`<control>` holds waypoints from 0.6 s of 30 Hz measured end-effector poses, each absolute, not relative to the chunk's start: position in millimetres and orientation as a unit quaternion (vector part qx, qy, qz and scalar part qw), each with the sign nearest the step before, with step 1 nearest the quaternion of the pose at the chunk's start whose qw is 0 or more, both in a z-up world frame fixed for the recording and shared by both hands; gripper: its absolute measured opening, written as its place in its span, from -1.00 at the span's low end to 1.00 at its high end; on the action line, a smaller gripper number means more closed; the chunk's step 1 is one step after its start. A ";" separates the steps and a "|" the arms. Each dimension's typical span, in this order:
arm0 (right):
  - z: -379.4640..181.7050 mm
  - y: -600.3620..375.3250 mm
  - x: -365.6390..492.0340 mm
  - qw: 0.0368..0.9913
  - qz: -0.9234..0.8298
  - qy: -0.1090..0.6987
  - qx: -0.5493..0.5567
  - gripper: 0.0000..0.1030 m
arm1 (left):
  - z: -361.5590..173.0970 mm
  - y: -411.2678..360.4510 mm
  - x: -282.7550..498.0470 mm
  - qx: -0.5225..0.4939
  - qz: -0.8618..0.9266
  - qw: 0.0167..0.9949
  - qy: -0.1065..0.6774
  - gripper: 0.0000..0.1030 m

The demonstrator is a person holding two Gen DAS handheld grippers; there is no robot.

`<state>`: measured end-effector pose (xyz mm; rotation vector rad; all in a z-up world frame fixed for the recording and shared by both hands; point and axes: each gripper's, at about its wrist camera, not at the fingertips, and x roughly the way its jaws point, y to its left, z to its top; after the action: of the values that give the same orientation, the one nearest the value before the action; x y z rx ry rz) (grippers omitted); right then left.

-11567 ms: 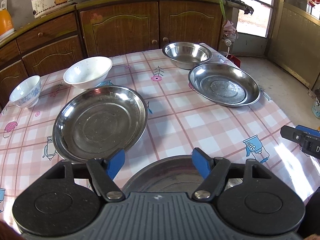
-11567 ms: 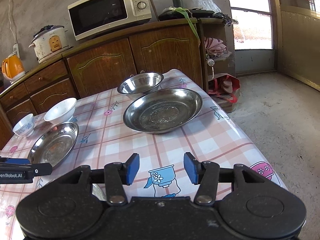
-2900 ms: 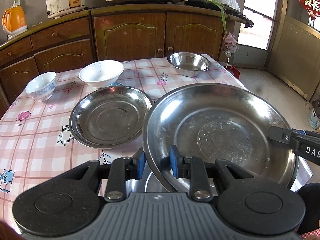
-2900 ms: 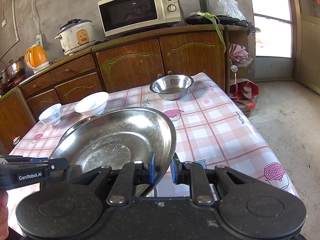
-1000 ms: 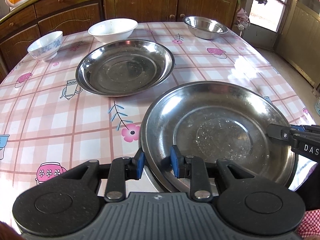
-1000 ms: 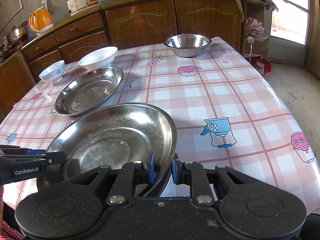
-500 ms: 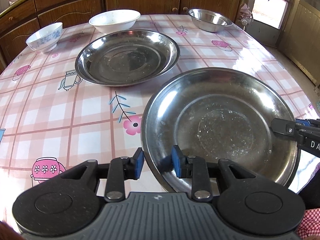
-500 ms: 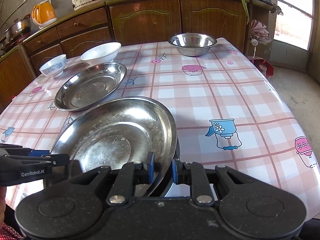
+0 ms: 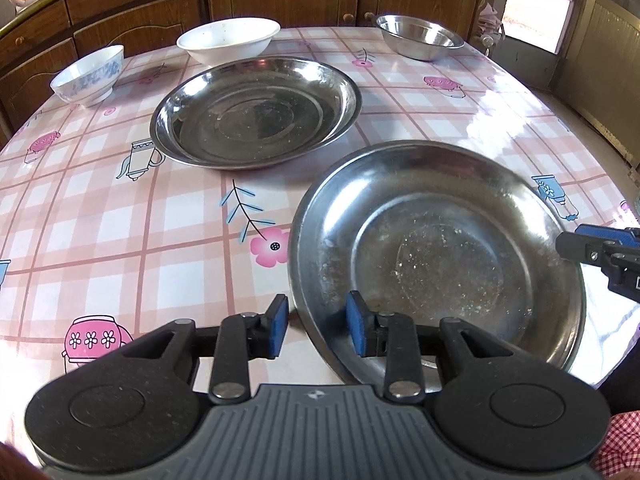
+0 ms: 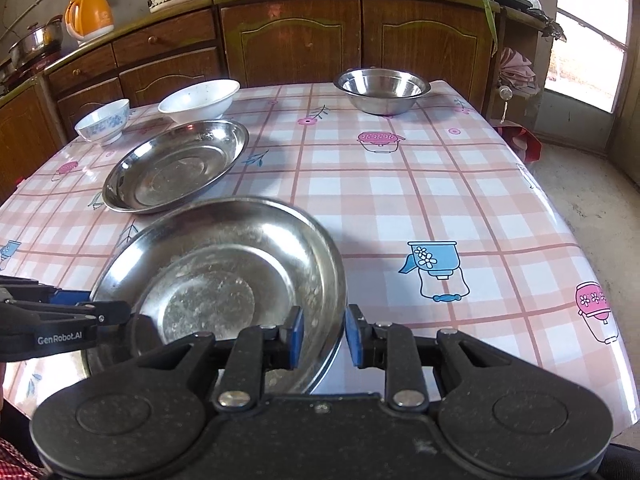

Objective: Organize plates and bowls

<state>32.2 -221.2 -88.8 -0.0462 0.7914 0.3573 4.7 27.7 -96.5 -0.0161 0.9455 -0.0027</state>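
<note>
**Both grips easing off the near steel plate**

Lower centre of the left wrist view: the left gripper [image 9: 316, 330] is straddling the near rim of the big steel plate [image 9: 436, 256]. Its jaws have just been opening; the blue pads are now standing spread, clear of the metal on either side, rim between them but not pinched. A second ago the pads were tight on that rim, and the plate was sitting a little higher in frame.

Lower centre of the right wrist view: the right gripper [image 10: 323, 336] is doing the same at the opposite rim of the same steel plate [image 10: 224, 276]. Jaws have just been opening, a gap is showing on both sides of the rim, nothing clamped.

Reading: the plate is being let go at the near table edge, apparently settling onto another steel plate that lay there earlier. A sliver of a second rim may be showing under it in the right view, hard to be sure. That would make one stacking step about done.

Mid frame, upper left of centre: a second steel plate [image 9: 256, 112] is lying alone on the checked tablecloth [image 9: 120, 208], well apart from the stack and likely next.

Far edge: a blue-patterned bowl [image 9: 88, 76] at upper left, a white bowl [image 9: 228, 40] beside it, a steel bowl [image 9: 420, 42] at upper right. All separate, not yet grouped.

Nothing is blocking the path between the near stack and the loose plate. Beyond, wooden cabinets [image 10: 296, 40].
</note>
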 end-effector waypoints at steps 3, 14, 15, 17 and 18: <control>-85.2 -225.6 32.9 0.911 0.166 0.376 -0.020 -0.42 | -96.4 28.0 4.6 -0.008 -0.001 0.890 0.456 -0.36; -75.4 -226.7 32.2 0.917 0.166 0.361 -0.011 -0.30 | -82.8 30.9 1.5 -0.033 -0.005 0.896 0.443 0.40; -74.2 -226.1 32.4 0.918 0.167 0.360 -0.010 -0.27 | -80.9 31.2 1.8 -0.034 -0.003 0.896 0.442 0.49; -72.1 -223.7 33.4 0.917 0.171 0.359 -0.010 -0.26 | -78.2 32.1 2.5 -0.034 0.002 0.897 0.441 0.58; -70.8 -222.1 33.9 0.917 0.172 0.359 -0.011 -0.24 | -77.1 32.7 2.8 -0.034 0.004 0.897 0.440 0.61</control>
<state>33.9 -222.1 -70.8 -0.0226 0.7377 0.3548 2.8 32.7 -77.1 -0.0701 0.9114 0.0091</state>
